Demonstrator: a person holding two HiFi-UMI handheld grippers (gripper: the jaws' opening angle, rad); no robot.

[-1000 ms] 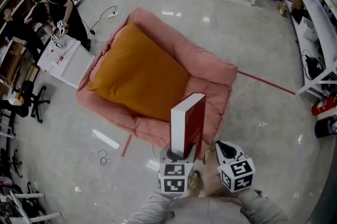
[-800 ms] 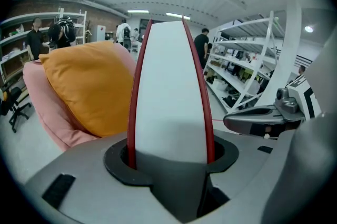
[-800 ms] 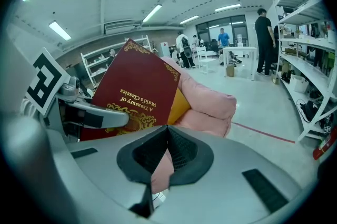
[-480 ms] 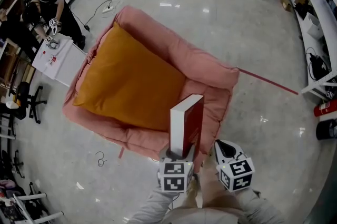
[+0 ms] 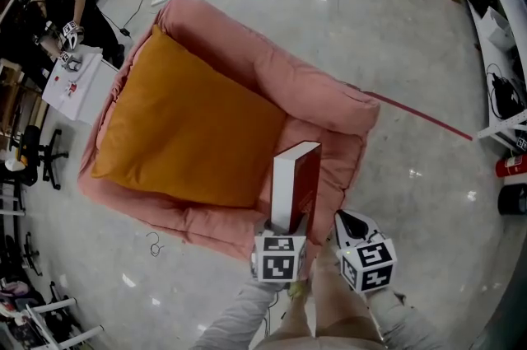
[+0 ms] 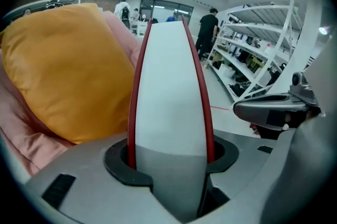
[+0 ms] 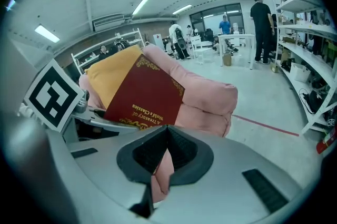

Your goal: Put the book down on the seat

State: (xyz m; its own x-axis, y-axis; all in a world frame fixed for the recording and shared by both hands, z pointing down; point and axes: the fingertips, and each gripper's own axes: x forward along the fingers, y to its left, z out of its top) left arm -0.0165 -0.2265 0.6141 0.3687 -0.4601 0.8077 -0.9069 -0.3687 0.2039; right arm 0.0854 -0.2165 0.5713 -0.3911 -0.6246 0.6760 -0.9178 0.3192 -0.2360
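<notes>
**Inspector:** Starting at the tools. What is the left gripper doing?

**Examiner:** The left gripper (image 6: 169,157) is clamping the red book (image 6: 168,86) by its lower end. Both pads are pressing on the red covers, and the white page block is showing between them. The right gripper (image 7: 167,136) is sitting alongside at the lower right of the head view, its jaws pressed together on nothing.

**Inspector:** How is the book standing relative to that grip?

**Examiner:** It is rising upright out of the jaws at lower centre of the head view, page edge facing the camera. The right gripper view is showing its gilt-lettered cover tilted, just beside that gripper.

**Inspector:** And relative to the seat?

**Examiner:** The book is hanging over the near padded rim of the pink seat (image 5: 333,105), or just in front of it; I cannot tell which from above. It is not resting on anything. The orange cushion (image 5: 189,126) is filling the seat's middle and upper left, apart from the book.

**Inspector:** Progress, in your judgement?

**Examiner:** The pick-up is done and the carry is nearing its end. The placing itself is outstanding. The book is needing to go forward over the seat, be lowered and tipped flat, and then be let go.
</notes>
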